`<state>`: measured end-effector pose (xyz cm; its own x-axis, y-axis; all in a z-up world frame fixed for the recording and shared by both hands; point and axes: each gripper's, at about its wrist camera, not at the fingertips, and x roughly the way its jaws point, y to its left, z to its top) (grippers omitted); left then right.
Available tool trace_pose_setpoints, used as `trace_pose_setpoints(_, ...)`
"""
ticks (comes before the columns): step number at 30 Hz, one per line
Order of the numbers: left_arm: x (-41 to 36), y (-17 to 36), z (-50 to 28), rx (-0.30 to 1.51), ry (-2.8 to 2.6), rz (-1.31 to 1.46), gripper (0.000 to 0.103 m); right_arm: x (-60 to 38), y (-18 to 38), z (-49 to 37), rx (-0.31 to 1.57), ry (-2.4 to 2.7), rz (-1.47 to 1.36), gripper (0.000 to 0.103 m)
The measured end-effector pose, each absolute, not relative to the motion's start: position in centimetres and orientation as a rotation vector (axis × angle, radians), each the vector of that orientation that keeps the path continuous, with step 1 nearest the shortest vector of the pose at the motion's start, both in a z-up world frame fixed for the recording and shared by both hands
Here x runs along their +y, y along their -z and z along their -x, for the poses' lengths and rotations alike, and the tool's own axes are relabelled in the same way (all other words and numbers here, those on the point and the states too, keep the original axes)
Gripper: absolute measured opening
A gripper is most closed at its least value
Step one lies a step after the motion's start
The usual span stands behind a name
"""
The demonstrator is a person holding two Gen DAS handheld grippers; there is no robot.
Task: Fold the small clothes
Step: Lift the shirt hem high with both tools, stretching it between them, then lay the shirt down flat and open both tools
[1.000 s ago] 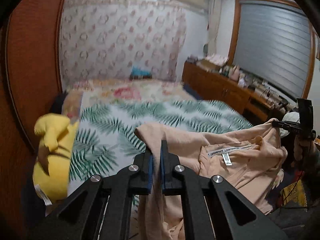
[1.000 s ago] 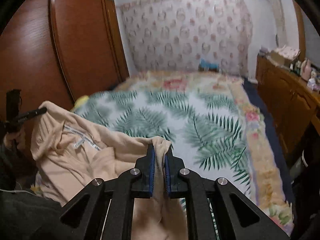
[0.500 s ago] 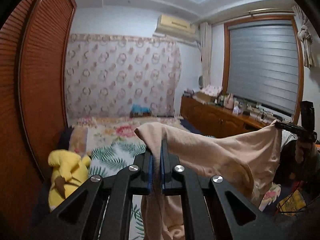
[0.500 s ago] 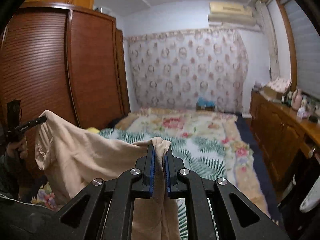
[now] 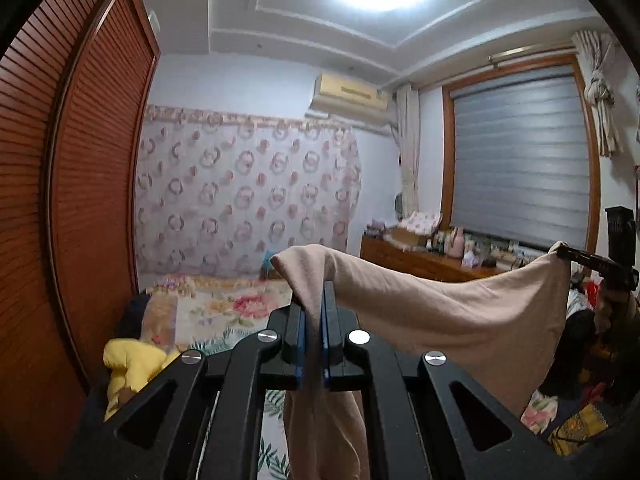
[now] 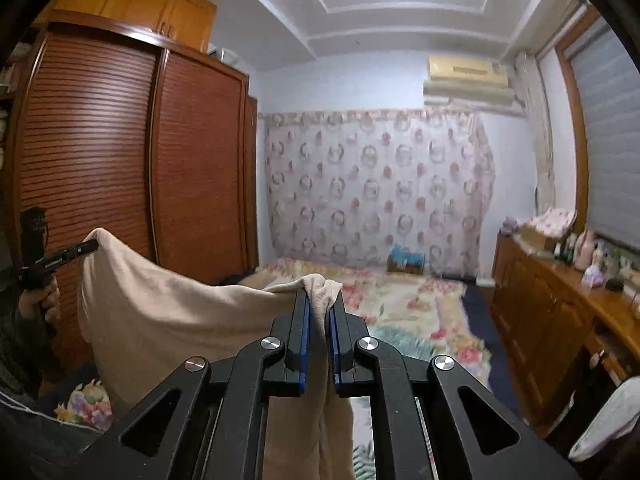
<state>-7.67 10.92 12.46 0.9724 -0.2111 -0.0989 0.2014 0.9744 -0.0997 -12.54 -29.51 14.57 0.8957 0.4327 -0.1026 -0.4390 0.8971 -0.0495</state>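
Observation:
A peach-coloured garment [image 5: 460,312] hangs stretched in the air between my two grippers, well above the bed. My left gripper [image 5: 314,300] is shut on one top corner of it; cloth bunches over the fingertips and hangs down below. My right gripper [image 6: 320,300] is shut on the other top corner of the garment [image 6: 168,312]. Each gripper shows in the other's view: the right one at the far right of the left wrist view [image 5: 568,254], the left one at the far left of the right wrist view [image 6: 90,245].
The bed [image 6: 420,304] with a floral and palm-leaf cover lies below and ahead. A yellow plush toy [image 5: 132,364] lies at its left edge beside the wooden wardrobe [image 5: 60,200]. A wooden dresser [image 6: 560,312] with bottles runs along the right wall under the window.
Both grippers have risen, lifting the garment off the bed until it hangs free between them. Both views have tilted up toward the ceiling.

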Motion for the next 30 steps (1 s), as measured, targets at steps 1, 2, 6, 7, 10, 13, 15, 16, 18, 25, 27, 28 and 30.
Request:
trace_pose_setpoints(1,11.1,-13.1,7.9,0.095,0.209,0.09,0.007,-29.4,-14.9,12.8,0.071,-0.449,0.077,0.008)
trace_pose_setpoints(2,11.3,-14.1,8.0,0.075,0.21,0.091,0.007,-29.5,-15.2,12.8,0.056,-0.444,0.083,0.008)
trace_pose_setpoints(6,11.6,-17.1,7.4,0.021,0.199,0.064,0.007,-29.4,-17.7,13.7,-0.017,-0.438,0.114,0.008)
trace_pose_setpoints(7,11.7,-17.9,7.0,0.008,0.199,0.06,0.007,-29.3,-18.2,13.8,-0.035,-0.436,0.121,0.008)
trace_pose_setpoints(10,11.6,-20.0,5.5,-0.014,0.187,0.034,0.007,-28.7,-20.1,13.1,-0.077,-0.424,0.152,0.008)
trace_pose_setpoints(13,11.4,-21.5,2.4,-0.006,0.146,-0.006,0.007,-27.8,-21.5,9.9,-0.077,-0.393,0.2,0.008)
trace_pose_setpoints(15,11.8,-21.6,-1.0,0.032,0.133,-0.003,0.007,-27.1,-21.8,6.2,-0.044,-0.39,0.213,0.008)
trace_pose_setpoints(16,12.2,-21.1,-2.9,0.055,0.125,0.004,0.007,-26.6,-21.6,4.3,-0.027,-0.377,0.227,0.008)
trace_pose_setpoints(18,12.6,-19.6,-6.5,0.104,0.1,-0.002,0.007,-25.5,-21.0,0.2,0.021,-0.366,0.253,0.008)
trace_pose_setpoints(25,13.7,-9.1,-22.4,0.363,0.044,-0.036,0.007,-22.0,-12.3,-18.8,0.25,-0.357,0.278,0.008)
trace_pose_setpoints(27,13.9,-6.1,-26.7,0.431,0.036,-0.041,0.007,-20.8,-9.0,-24.1,0.311,-0.355,0.279,0.008)
trace_pose_setpoints(28,14.1,-4.5,-28.6,0.465,0.031,-0.039,0.007,-20.4,-7.9,-26.0,0.338,-0.355,0.28,0.008)
trace_pose_setpoints(30,13.9,-2.2,-31.3,0.515,0.024,-0.055,0.007,-19.3,-4.4,-30.8,0.423,-0.34,0.293,0.008)
